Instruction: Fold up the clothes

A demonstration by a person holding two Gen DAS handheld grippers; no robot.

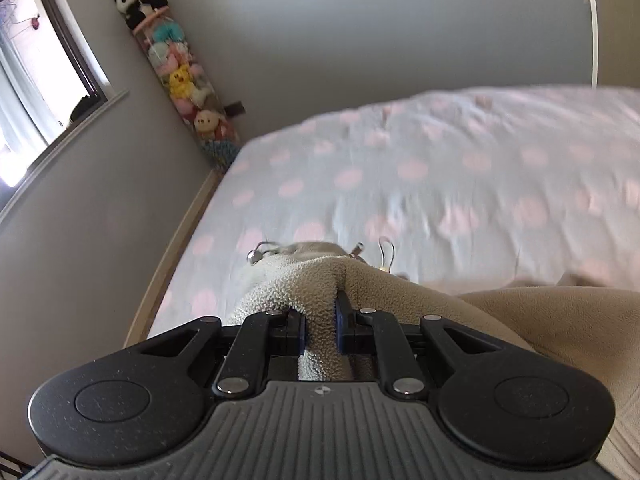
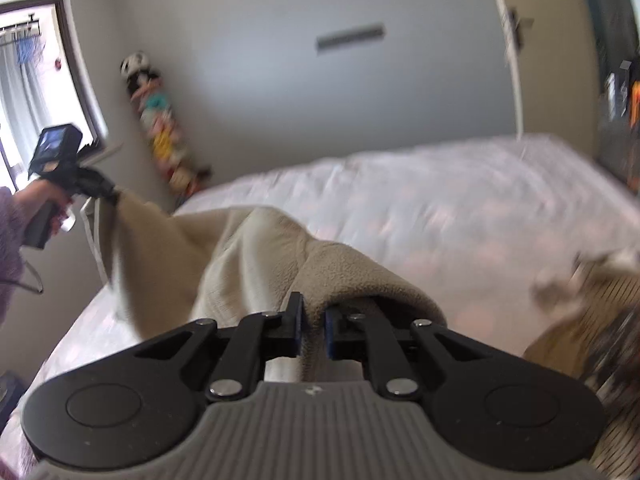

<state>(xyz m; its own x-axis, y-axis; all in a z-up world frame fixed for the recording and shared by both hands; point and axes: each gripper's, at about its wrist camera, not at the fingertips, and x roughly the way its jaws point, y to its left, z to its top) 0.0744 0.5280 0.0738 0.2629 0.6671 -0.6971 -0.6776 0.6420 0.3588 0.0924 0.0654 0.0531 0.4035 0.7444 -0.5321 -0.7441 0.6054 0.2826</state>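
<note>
In the right wrist view, at nine o'clock, a hand (image 2: 48, 200) in a fuzzy lilac sleeve (image 2: 10, 240) grips the handle of the left gripper (image 2: 114, 196), whose jaws are clenched on one corner of a beige fleece garment (image 2: 240, 256). A pale drawstring (image 2: 94, 240) dangles just below that corner. The fleece stretches from there down to six o'clock, where the right gripper (image 2: 312, 330) pinches another fold of it between blue-edged pads; the cloth is lifted off the bed (image 2: 440, 200) between the two grips. Behind, at ten o'clock, a window (image 2: 36, 80), and beside it a tall clear tube of plush toys (image 2: 164, 136) leaning in the wall corner. At three o'clock the frame is too blurred to tell what lies there.

In the left wrist view, the window (image 1: 24, 92) sits at nine o'clock, and the toy tube (image 1: 180, 80), topped by a panda (image 1: 138, 2), at eleven. At centre the left gripper (image 1: 320, 328) has its jaws clamped on a thick bunch of the fleece (image 1: 304, 280), with metal-tipped cord ends (image 1: 256, 254) just beyond it. The garment trails off to four o'clock over the bed's pink-dotted cover (image 1: 440, 168).
</note>
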